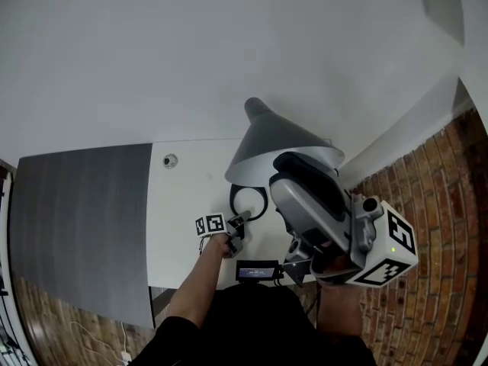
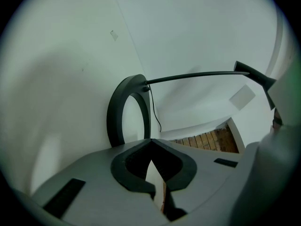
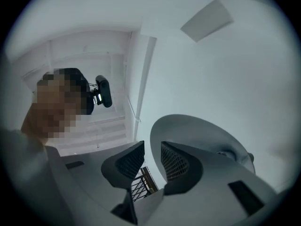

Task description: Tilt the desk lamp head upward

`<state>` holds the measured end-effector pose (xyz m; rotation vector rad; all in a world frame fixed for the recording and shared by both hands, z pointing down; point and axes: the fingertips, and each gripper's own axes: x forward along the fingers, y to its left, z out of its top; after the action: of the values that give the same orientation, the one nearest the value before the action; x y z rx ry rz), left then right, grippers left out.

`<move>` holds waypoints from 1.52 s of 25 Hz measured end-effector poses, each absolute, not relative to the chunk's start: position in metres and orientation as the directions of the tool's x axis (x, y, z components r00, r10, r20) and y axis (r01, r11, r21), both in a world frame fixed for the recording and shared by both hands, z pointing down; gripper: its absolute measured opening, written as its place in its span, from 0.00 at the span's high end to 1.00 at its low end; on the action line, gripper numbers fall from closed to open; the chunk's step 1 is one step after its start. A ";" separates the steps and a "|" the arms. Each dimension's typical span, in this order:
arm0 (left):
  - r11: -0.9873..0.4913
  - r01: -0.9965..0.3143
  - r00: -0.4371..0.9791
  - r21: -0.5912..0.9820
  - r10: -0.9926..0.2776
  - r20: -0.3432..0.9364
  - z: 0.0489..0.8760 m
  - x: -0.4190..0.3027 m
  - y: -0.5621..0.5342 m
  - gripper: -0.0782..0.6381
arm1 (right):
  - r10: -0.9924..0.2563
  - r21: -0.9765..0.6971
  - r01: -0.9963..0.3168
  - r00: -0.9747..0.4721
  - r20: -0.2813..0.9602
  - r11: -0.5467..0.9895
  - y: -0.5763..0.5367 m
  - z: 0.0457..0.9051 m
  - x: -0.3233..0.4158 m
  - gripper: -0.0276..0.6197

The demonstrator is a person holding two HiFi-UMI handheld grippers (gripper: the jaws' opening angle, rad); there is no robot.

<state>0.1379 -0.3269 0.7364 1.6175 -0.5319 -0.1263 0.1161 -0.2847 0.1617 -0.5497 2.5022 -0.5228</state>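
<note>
Jaws parted, right gripper (image 3: 151, 147) astride lampshade rim (image 3: 156, 128)

Head view steeply down; left gripper view near shared lamp base (image 1: 248, 203) (image 2: 127, 112), right under shade (image 1: 282, 147) (image 3: 197, 135)

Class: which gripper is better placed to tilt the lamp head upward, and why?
Right. The right gripper is up at the shade, whose rim stands between its open jaws. The left gripper is low by the base ring, far from the shade.
</note>
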 end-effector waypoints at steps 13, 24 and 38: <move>-0.023 -0.267 0.883 0.963 -0.405 0.235 0.738 0.140 -0.326 0.88 | -0.550 -0.609 -0.176 -0.664 -0.506 0.773 -0.314 0.141 0.129 0.78; -0.023 -0.270 0.888 0.963 -0.391 0.240 0.737 0.141 -0.327 0.88 | -0.593 -0.673 -0.133 -0.615 -0.520 0.728 -0.334 0.130 0.129 0.78; 0.043 -0.271 0.878 0.962 -0.400 0.265 0.744 0.137 -0.321 0.88 | -0.549 -0.580 -0.216 -0.675 -0.492 0.786 -0.309 0.136 0.137 0.78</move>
<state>0.1370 -0.3210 0.7438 1.5493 -0.5451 -0.1067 0.1368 -0.3090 0.1356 -0.5650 2.2956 -0.6385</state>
